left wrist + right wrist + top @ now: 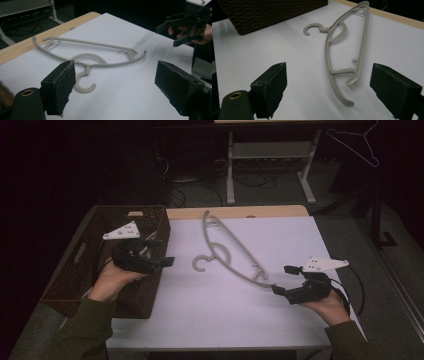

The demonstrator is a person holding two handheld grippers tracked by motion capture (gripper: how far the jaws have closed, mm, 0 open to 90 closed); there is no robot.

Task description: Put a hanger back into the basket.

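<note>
Grey plastic hanger (232,251) lies flat on the white table surface (210,310), running diagonally from the far middle toward the near right. Its hook (201,262) curls toward the person's left, near the basket. Nothing touches the hanger.

Left gripper (159,252) is held over the near right edge of the dark woven basket (80,265), which sits at the table's left side. Jaws spread wide, nothing between them. In the left gripper view the hanger (90,53) lies beyond the jaws, with the hook (83,83) closest to the left jaw but apart from it.

Right gripper (285,280) sits low at the table's right, just beside the hanger's near end. Jaws also spread, pinching nothing. In the right gripper view the hanger's near tip (345,101) lies on the table between the two jaws, clear of both, and the hanger (347,45) stretches away toward the basket corner (272,12).

Wooden table edge (235,212) shows along the far side.
</note>
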